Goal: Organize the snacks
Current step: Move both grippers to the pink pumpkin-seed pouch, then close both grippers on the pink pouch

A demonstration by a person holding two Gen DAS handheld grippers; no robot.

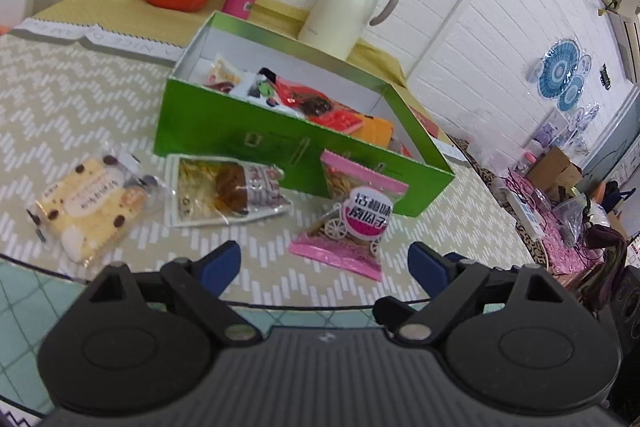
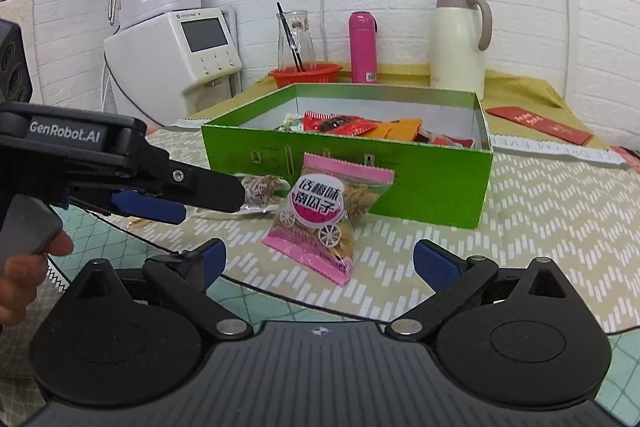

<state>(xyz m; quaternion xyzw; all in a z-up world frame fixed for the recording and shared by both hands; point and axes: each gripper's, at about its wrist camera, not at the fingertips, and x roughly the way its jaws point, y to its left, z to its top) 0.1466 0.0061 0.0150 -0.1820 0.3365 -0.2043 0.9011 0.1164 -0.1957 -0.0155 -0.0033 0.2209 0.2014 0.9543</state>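
Both the left gripper (image 1: 324,261) and right gripper (image 2: 318,265) hang wide open and empty near the surface's front edge, facing a pink snack packet (image 2: 326,217) leaning on the green box (image 2: 432,183), likely next to be grasped and boxed.

hovering right gripper (image 2: 320,263) with jaws wide and empty before pink snack packet (image 2: 326,217) leaning against green box (image 2: 432,183); left gripper (image 2: 192,197) reaching in, also empty.
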